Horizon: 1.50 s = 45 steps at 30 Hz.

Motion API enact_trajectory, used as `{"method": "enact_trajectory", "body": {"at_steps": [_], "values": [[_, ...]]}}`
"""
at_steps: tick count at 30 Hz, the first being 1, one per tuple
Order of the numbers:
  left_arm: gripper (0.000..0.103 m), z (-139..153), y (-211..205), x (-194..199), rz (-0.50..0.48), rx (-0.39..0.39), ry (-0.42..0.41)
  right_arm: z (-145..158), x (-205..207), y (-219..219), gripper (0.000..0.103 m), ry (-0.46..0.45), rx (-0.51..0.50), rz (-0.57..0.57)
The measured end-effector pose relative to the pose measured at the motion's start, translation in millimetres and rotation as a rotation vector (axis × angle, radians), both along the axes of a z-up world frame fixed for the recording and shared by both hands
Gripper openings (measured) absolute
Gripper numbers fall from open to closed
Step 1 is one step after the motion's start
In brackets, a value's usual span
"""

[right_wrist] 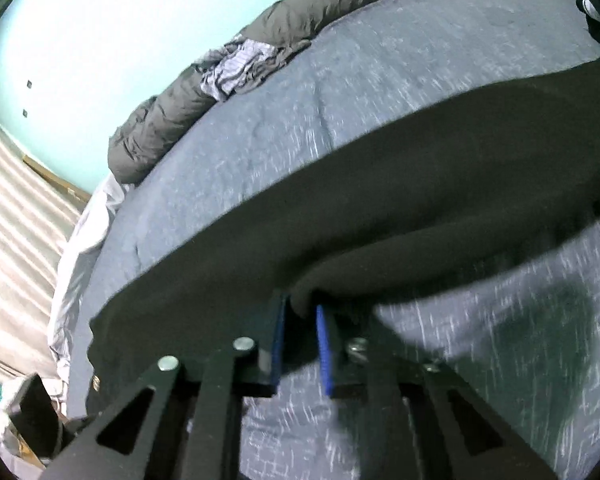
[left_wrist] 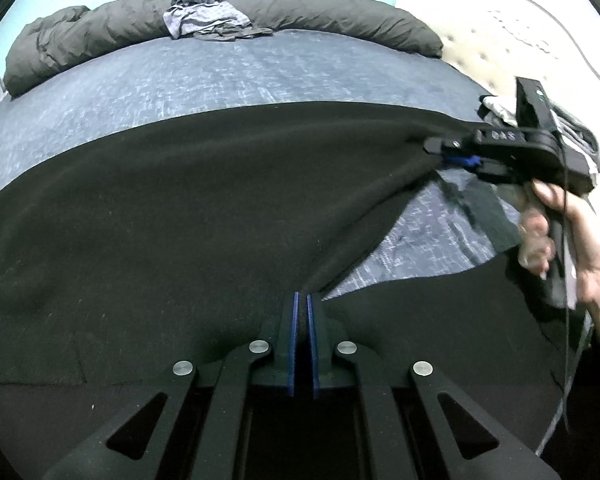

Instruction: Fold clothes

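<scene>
Left wrist view: the black garment (left_wrist: 180, 208) lies spread across the near half of the bed (left_wrist: 180, 76), one edge lifted clear of the sheet at the right.
Left gripper (left_wrist: 303, 300): fingers clenched on a fold of the black cloth at the near edge, pads pressed almost together with fabric pinched between.
Right gripper (left_wrist: 440, 152): grasping a far corner of the same garment, carried by a hand (left_wrist: 572, 240); its own camera shows cloth bunched between the blue pads (right_wrist: 324, 344), which stand slightly apart around it.
Why held so: two grips on one raised edge keep it taut, so, as I judge it, the flap can be carried over the rest of the garment as a fold.
Surface: blue-grey mottled bedsheet, soft, so the cloth may drag and wrinkle.
Far edge: a rolled dark grey duvet (left_wrist: 320, 16) with a crumpled striped garment (left_wrist: 204, 16) resting against it, well apart from the black one.
Room: pale green wall (right_wrist: 100, 40); a cream tufted headboard (left_wrist: 500, 40) at the right; more crumpled clothes (left_wrist: 500, 110) beside it.
</scene>
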<state>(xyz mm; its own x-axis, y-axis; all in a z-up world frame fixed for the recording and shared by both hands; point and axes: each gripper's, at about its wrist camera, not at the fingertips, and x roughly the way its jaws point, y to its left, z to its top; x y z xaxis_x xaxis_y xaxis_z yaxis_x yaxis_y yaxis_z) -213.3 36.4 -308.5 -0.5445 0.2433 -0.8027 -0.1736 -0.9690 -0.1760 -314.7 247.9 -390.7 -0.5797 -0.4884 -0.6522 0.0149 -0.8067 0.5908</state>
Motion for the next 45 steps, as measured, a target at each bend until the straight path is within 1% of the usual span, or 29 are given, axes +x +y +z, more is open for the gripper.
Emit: {"method": "enact_trajectory", "body": {"at_steps": [4,6,8,10,13,16,19,21,22,25,27,28,29,30,32,33,36,39,40,41,42,43,44,45], "values": [[0.004,-4.3,2.2,2.9,-0.021,-0.007,-0.009,-2.6,-8.8,9.1,0.012,-0.025,-0.057,-0.044],[0.004,-7.2,1.4,4.2,-0.022,0.0,-0.018,-6.3,-10.6,15.8,0.017,-0.043,-0.095,-0.07],[0.004,-9.4,0.5,5.0,-0.022,0.007,-0.026,-3.9,-11.4,21.5,0.028,-0.032,-0.108,-0.096],[0.004,-9.8,0.5,4.9,-0.023,0.011,-0.031,1.3,-11.3,24.2,0.03,0.002,-0.098,-0.103],[0.004,-10.3,0.3,4.8,-0.024,0.018,-0.038,7.1,-6.5,30.9,0.031,0.027,-0.055,-0.157],[0.005,-9.9,-0.3,4.3,-0.022,0.029,-0.044,9.6,-0.2,47.4,0.031,0.026,-0.018,-0.248],[0.005,-2.6,-3.6,2.0,-0.003,0.063,-0.041,12.0,7.3,68.9,0.036,0.018,0.028,-0.351],[0.006,4.8,-5.3,-0.2,0.014,0.069,-0.019,12.6,11.8,82.3,0.038,0.008,0.049,-0.407],[0.007,7.3,-5.9,-1.5,0.026,0.066,-0.006,11.6,14.1,90.3,0.039,0.002,0.052,-0.436],[0.021,12.1,-8.0,-6.2,0.068,0.066,0.023,3.4,19.3,117.9,0.04,-0.021,0.028,-0.512],[0.021,16.6,-10.0,-8.2,0.086,0.119,0.038,-3.7,22.1,135.1,0.041,-0.038,0.0,-0.552],[0.021,20.2,-10.7,-9.5,0.084,0.166,0.048,-7.4,24.9,144.0,0.042,-0.047,-0.017,-0.577],[0.021,23.2,-11.4,-10.1,0.081,0.196,0.056,-10.3,27.1,151.5,0.043,-0.056,-0.028,-0.601],[0.022,25.4,-9.6,-11.4,0.081,0.195,0.064,-12.2,28.4,157.4,0.043,-0.06,-0.035,-0.617],[0.031,23.6,-2.9,-16.2,0.09,0.145,0.061,-14.2,28.6,164.9,0.044,-0.055,-0.058,-0.615],[0.032,21.8,-0.9,-19.0,0.094,0.133,0.052,-14.4,27.7,166.3,0.044,-0.051,-0.065,-0.604],[0.032,12.3,4.0,-29.3,0.104,0.168,0.012,-15.8,23.3,169.8,0.044,-0.048,-0.064,-0.57],[0.032,4.8,13.8,-35.9,0.086,0.125,-0.016,-22.0,22.4,182.0,0.043,-0.051,-0.1,-0.572],[0.032,1.9,16.7,-36.7,0.08,0.113,-0.025,-23.4,21.5,185.5,0.039,-0.051,-0.106,-0.568],[0.032,-1.0,19.7,-37.5,0.074,0.102,-0.034,-24.4,20.1,188.5,0.025,-0.051,-0.108,-0.56],[0.032,-3.9,22.6,-38.3,0.069,0.09,-0.042,-25.4,18.8,191.4,0.018,-0.05,-0.109,-0.552],[0.032,-6.9,25.5,-39.1,0.063,0.078,-0.051,-25.7,18.1,194.3,0.009,-0.046,-0.11,-0.544],[0.032,-9.8,28.5,-39.9,0.058,0.067,-0.06,-25.0,18.2,196.8,0.004,-0.039,-0.11,-0.542],[0.032,-12.9,29.8,-41.2,0.056,0.061,-0.068,-23.4,18.0,198.8,0.004,-0.031,-0.106,-0.544]]}}
